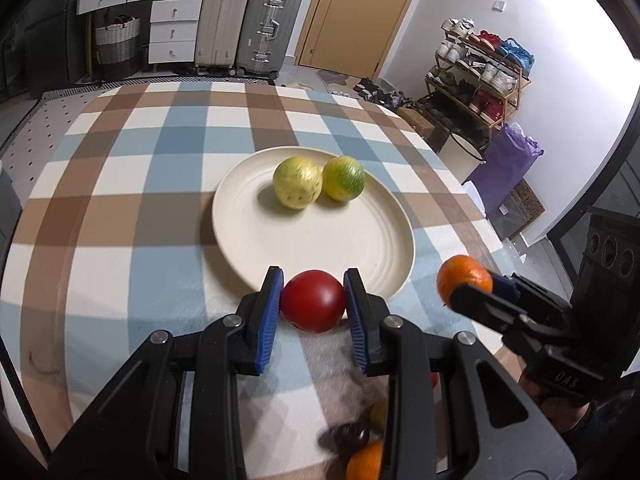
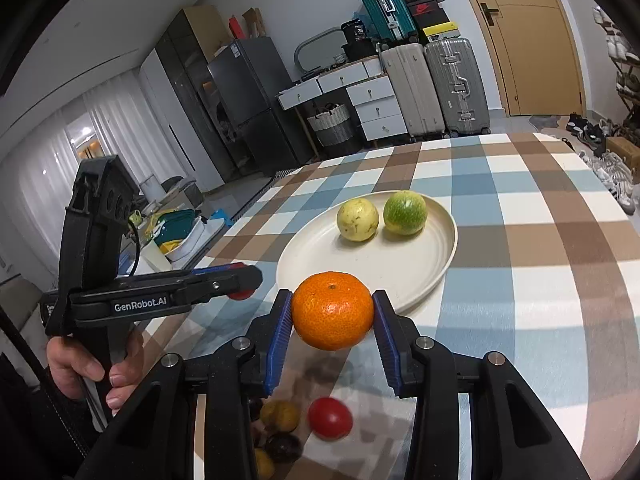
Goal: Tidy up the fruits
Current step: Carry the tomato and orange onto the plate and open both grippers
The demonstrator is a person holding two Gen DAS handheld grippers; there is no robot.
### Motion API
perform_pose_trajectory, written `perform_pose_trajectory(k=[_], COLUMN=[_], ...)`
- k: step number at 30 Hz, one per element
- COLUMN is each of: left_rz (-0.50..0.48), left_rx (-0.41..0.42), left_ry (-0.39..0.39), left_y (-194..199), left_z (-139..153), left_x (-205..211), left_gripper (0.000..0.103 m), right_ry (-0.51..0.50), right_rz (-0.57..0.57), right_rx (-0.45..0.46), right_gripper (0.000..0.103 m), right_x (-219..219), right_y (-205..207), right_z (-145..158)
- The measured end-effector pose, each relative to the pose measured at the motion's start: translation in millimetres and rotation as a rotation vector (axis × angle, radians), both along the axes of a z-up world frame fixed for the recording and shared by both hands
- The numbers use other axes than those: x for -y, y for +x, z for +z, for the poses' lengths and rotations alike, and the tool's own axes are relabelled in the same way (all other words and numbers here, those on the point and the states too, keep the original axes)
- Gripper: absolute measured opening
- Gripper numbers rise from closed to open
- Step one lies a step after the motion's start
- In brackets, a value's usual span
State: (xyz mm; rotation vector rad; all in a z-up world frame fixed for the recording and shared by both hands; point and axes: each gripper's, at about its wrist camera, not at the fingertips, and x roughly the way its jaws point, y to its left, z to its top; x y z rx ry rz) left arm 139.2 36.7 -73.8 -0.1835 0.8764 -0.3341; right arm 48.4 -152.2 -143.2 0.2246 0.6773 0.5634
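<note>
My left gripper is shut on a red tomato, held just above the near rim of the cream plate. My right gripper is shut on an orange mandarin, also raised in front of the plate. On the plate lie a pale yellow fruit and a green-yellow fruit, touching each other. In the left wrist view the right gripper with its mandarin hangs off to the right of the plate. The left gripper shows at the left in the right wrist view.
Loose fruit lies on the checked tablecloth below the grippers: a red tomato, a yellowish mandarin, dark fruits and an orange one. A hand grips the left handle. Suitcases, drawers and a shoe rack stand beyond the table.
</note>
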Motion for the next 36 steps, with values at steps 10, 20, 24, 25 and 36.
perform_pose_trajectory(k=[10,20,24,25,36], left_rz=[-0.009,0.028,0.039,0.04,0.045], left_rx=[-0.034,-0.072,-0.085,-0.085,-0.099], left_ry=[0.0,0.008,0.011,0.012,0.025], left_y=[46.3,81.3,92.9,95.2,113.3], left_z=[-9.4,-24.2,-29.1,-29.9,-38.2], left_x=[11.6,0.6,-4.2,-5.1,-7.9], left_gripper=[0.028,0.028,0.028,0.028,0.028], right_ry=[-0.02,0.001,-0.006,-0.009,-0.044], right_rz=[0.023,0.035,0.041,0.039,0.045], right_rx=[-0.016,-0.069,-0.088,-0.094,-0.119], right_gripper=[0.04,0.04,0.04,0.04,0.04], right_x=[-4.0,-10.8,-15.7,-16.5,-26.8], right_y=[37.7,81.0,94.4,97.2,117.9], right_z=[-3.1,-10.6,-14.2,-15.5,-23.9])
